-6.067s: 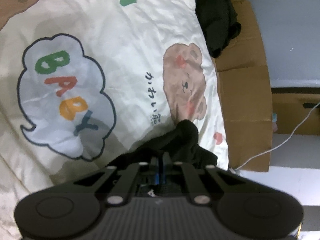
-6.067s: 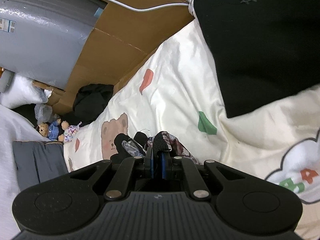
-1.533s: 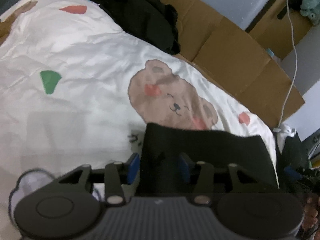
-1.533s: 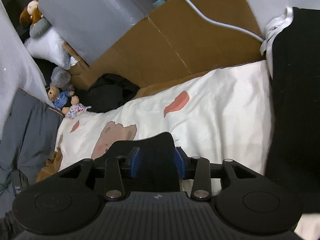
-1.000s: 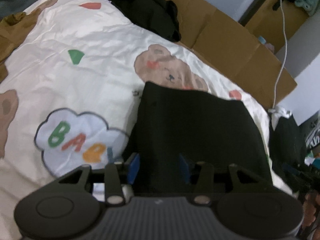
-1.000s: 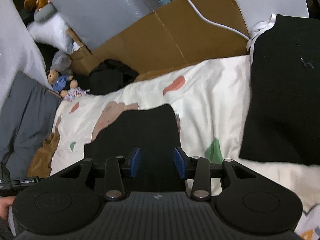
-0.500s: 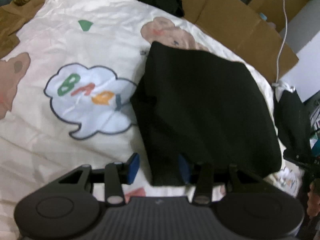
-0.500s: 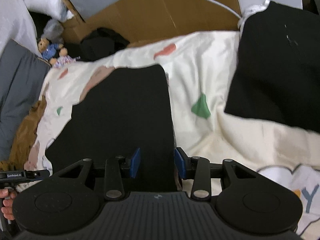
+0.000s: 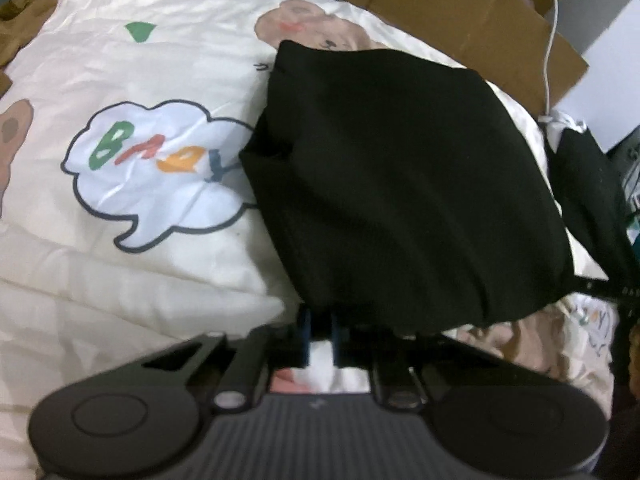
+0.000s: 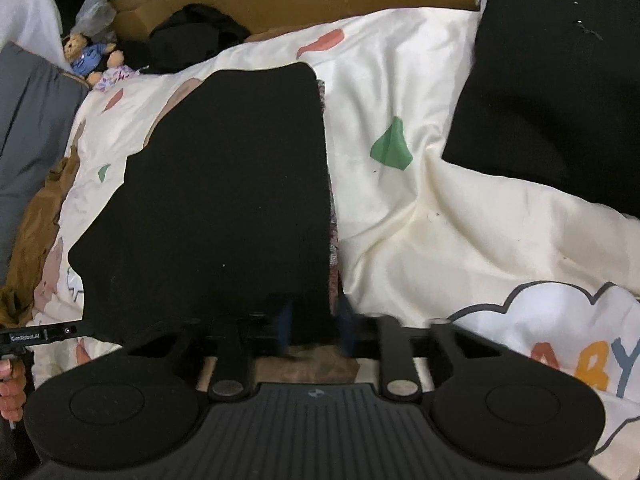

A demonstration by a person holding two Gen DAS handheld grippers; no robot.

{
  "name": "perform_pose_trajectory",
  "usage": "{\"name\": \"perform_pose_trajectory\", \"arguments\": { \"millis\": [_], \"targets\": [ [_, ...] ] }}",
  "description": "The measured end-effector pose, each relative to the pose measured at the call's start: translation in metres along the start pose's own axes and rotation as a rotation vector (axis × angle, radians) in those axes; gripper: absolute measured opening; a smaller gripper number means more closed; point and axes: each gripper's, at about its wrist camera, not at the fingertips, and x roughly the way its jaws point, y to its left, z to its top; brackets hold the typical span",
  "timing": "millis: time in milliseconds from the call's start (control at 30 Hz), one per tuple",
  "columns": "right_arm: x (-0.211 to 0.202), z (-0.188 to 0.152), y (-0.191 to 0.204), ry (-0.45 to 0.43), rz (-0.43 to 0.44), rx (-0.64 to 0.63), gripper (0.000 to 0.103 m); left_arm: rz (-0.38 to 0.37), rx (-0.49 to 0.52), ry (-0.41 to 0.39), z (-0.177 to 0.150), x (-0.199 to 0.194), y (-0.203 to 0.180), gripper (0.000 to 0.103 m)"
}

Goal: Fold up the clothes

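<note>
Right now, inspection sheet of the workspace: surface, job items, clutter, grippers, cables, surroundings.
Surface: cream quilt with bear and "BABY" cloud prints, wrinkled.
Job's things: black garment spread flat on the quilt; folded black piece lies apart on its right.
Clutter: black heap, brown cloth, teddy at the quilt's edges.
Grippers: left gripper jaws narrowly apart at the garment's near hem, grip unclear; right gripper open, the garment's corner between its jaws.
Cables: white cable over the cardboard.
Surroundings: grey pillow.
</note>
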Motion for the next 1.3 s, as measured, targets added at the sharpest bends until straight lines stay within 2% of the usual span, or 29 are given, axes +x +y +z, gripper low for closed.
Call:
{"name": "perform_pose_trajectory", "arguments": {
  "millis": [133,333,400,467,500,533,567,600,833,967,1133,1300],
  "targets": [
    [-0.004,0.001,0.001,-0.014,-0.01,-0.022,0.005,0.004,-0.009,-0.019,0.002,-0.012,0.008,0.003],
    [-0.009,0.006,-0.008,-0.035,-0.007,0.016,0.005,0.02,-0.016,-0.038,0.01,-0.028,0.015,0.003],
    [-0.007,0.006,-0.009,-0.032,-0.008,0.021,0.006,0.027,-0.023,-0.031,0.009,-0.027,0.013,0.007],
    [-0.006,0.005,-0.009,-0.024,-0.011,0.047,0.009,0.046,-0.069,-0.016,0.008,-0.028,0.013,0.013],
    [-0.005,0.005,-0.01,-0.024,-0.012,0.059,0.015,0.053,-0.094,-0.022,0.007,-0.03,0.015,0.014],
    [-0.008,0.004,-0.012,-0.035,-0.015,0.09,0.024,0.043,-0.144,-0.036,0.004,-0.034,0.019,0.019],
    [-0.011,0.003,-0.015,-0.048,-0.018,0.123,0.029,0.02,-0.201,-0.049,0.0,-0.038,0.024,0.022],
    [-0.014,0.001,-0.017,-0.06,-0.022,0.147,0.038,0.005,-0.236,-0.057,-0.003,-0.04,0.026,0.022],
    [-0.021,-0.018,-0.026,-0.065,0.051,0.315,0.039,-0.051,-0.368,-0.072,-0.021,-0.04,0.025,0.023],
    [-0.018,-0.026,-0.028,-0.057,0.101,0.393,0.039,-0.079,-0.443,-0.081,-0.029,-0.035,0.025,0.029],
    [-0.012,-0.033,-0.029,-0.068,0.132,0.481,0.042,-0.1,-0.555,-0.1,-0.038,-0.027,0.032,0.029],
    [-0.001,-0.04,-0.032,-0.071,0.16,0.564,0.042,-0.126,-0.615,-0.127,-0.044,-0.02,0.041,0.032]
  ]
}}
